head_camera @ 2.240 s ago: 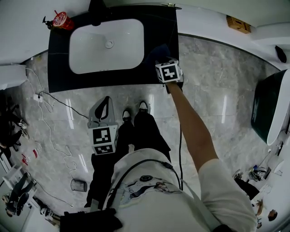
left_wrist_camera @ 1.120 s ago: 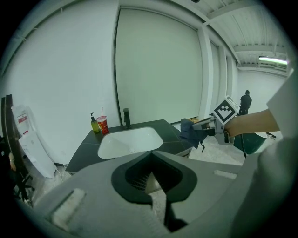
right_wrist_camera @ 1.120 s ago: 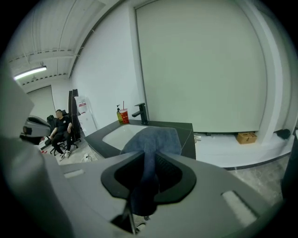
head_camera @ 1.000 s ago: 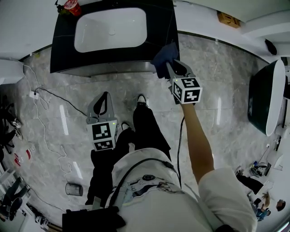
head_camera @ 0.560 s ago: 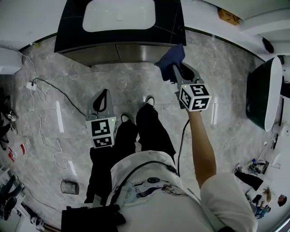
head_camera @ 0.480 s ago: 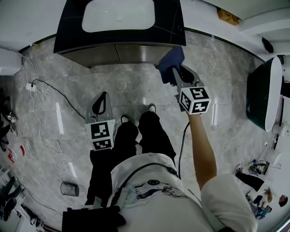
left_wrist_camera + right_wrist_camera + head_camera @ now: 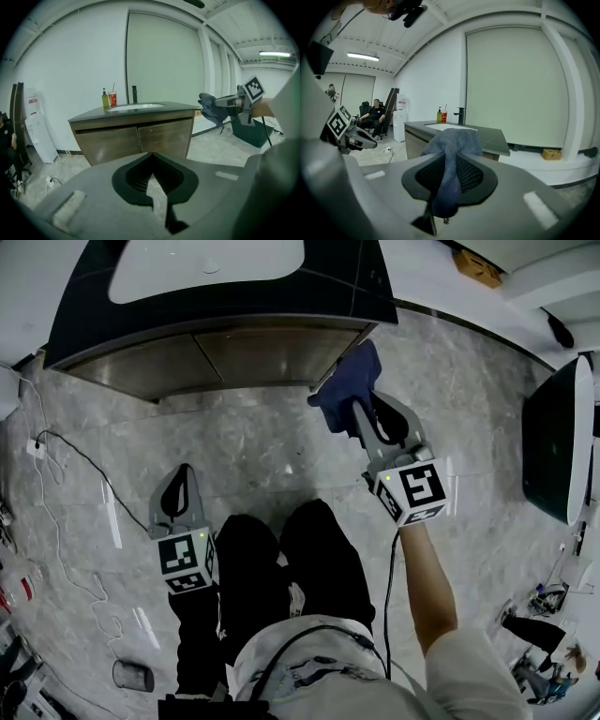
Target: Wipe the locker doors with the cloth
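While the blue cloth (image 7: 345, 388) hangs pinched between the closed jaws of the right gripper (image 7: 364, 423), held just off the sink cabinet's right corner, the two brown locker doors (image 7: 211, 357) under the basin stand apart from it. The left gripper (image 7: 178, 486), jaws together on nothing, hangs low beside the person's leg. Wiping looks not yet begun; the next move calls for pressing the cloth flat on the nearer door and sweeping across.

Washroom: sink vanity (image 7: 361, 292), marble floor (image 7: 253, 442).
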A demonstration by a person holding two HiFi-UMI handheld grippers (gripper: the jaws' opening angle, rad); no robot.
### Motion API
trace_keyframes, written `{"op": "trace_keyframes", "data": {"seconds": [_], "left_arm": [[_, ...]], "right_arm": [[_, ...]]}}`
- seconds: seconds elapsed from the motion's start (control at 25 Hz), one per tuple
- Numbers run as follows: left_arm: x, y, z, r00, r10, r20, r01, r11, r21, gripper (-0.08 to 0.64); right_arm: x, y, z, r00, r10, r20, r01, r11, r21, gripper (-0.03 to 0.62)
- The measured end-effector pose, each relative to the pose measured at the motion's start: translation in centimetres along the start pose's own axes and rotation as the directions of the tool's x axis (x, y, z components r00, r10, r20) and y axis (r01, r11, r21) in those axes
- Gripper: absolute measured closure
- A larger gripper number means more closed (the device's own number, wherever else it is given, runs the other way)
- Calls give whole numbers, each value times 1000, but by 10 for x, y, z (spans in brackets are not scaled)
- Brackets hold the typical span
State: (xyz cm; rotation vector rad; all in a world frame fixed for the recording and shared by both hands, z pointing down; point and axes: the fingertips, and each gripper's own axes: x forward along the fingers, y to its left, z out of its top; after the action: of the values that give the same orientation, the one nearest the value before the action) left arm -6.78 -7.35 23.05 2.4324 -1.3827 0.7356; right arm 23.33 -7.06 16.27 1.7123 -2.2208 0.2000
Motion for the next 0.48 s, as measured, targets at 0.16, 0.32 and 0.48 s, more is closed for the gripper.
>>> {"op": "trace_keyframes", "data": {"seconds": [0.16, 0.32, 0.48], "left_arm": [[57, 4, -54, 998, 20, 55, -22, 999, 28, 560], [111, 17, -99, 990, 56, 129, -66, 995, 74, 560], [162, 23, -124, 977, 52, 209, -72, 993, 89, 560]], "right_arm": [[27, -11, -54, 995, -17, 102, 24, 997, -76, 518], [63, -20, -103, 978, -13, 209, 48, 986, -162, 518], [100, -35, -124, 950, -20, 311, 95, 969, -228, 518]]}}
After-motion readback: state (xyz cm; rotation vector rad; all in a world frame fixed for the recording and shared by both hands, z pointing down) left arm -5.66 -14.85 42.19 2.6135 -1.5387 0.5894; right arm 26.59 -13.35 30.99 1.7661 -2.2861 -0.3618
